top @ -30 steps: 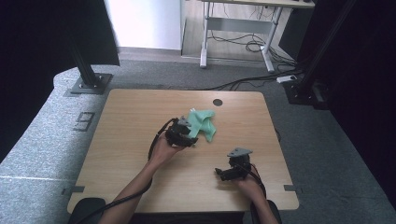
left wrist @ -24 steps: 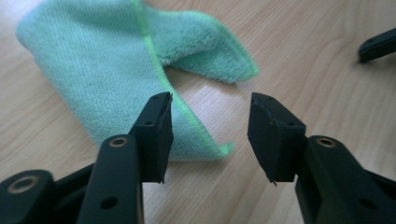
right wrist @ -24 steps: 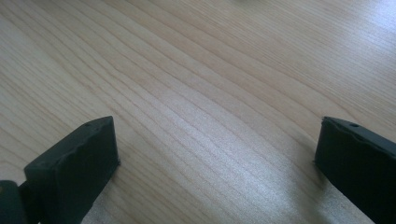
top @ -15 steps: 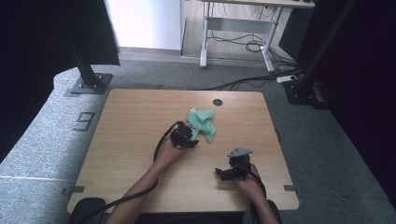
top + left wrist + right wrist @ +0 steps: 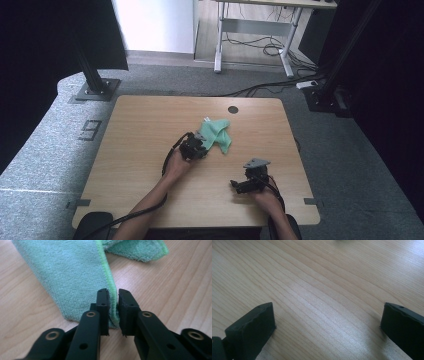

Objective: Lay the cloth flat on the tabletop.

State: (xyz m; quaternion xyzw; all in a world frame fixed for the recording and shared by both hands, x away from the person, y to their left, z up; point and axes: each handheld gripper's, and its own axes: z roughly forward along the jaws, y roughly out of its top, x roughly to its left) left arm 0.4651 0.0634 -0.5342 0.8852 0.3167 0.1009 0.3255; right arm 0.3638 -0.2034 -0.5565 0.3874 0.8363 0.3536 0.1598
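A crumpled green cloth [image 5: 218, 134] lies on the wooden table [image 5: 135, 130], a little right of its middle. My left gripper [image 5: 199, 146] sits low at the cloth's near-left corner. In the left gripper view its jaws [image 5: 113, 293] have just been closing and now pinch the cloth's [image 5: 72, 275] bright green hem between the pads. My right gripper [image 5: 240, 186] rests near the table's front right, apart from the cloth. Its jaws [image 5: 328, 315] stand wide open over bare wood, with nothing between them.
A dark round cable hole [image 5: 233, 109] sits near the table's far edge. Black cables trail from both grippers off the front edge. Grey carpet, black stand bases [image 5: 95, 90] and a desk frame [image 5: 255, 35] lie beyond the table.
My left gripper has sunk slightly onto the cloth's near corner. The right gripper has not moved.
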